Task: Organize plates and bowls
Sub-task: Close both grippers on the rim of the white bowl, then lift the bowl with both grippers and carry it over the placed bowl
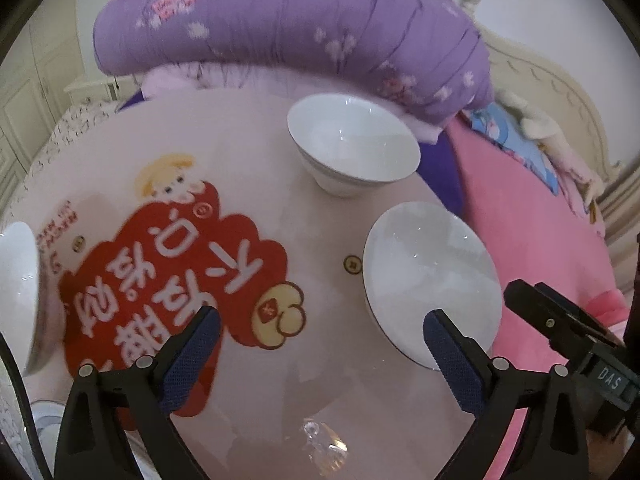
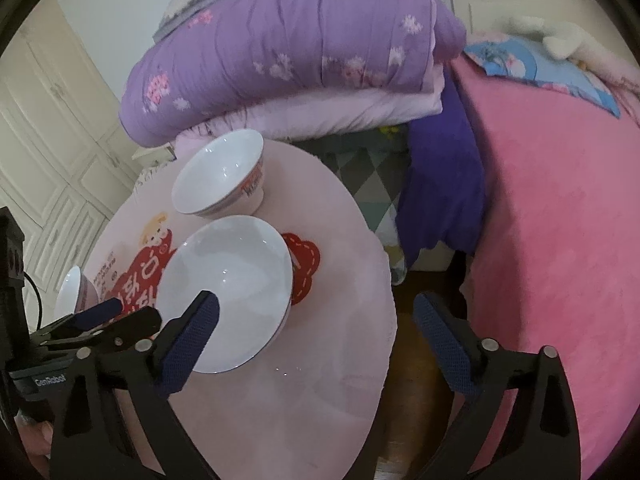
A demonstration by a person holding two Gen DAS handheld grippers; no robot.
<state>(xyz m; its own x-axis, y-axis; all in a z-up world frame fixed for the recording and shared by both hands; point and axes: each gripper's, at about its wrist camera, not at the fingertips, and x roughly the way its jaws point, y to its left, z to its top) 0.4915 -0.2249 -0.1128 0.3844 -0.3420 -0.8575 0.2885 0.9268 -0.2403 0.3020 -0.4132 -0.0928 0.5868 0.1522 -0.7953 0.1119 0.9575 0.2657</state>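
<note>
Three white bowls stand on a round pink table (image 1: 256,420) with a red printed picture. In the left wrist view, one bowl (image 1: 352,144) is at the far side, a wide shallow bowl (image 1: 432,288) is at the right, and a third bowl (image 1: 16,292) is cut off at the left edge. My left gripper (image 1: 324,332) is open above the table, its right finger in front of the wide bowl's near rim. In the right wrist view, my right gripper (image 2: 316,320) is open, its left finger over the wide bowl (image 2: 228,280). Behind it stand the far bowl (image 2: 224,172) and the small bowl (image 2: 74,292).
A bed with a pink blanket (image 2: 560,240) runs along the table's right side. A folded purple quilt (image 1: 288,20) lies behind the table. Dark floor (image 2: 420,380) shows past the table's right edge. White cupboards (image 2: 48,152) stand at the left. Blue-rimmed crockery (image 1: 44,420) shows bottom left.
</note>
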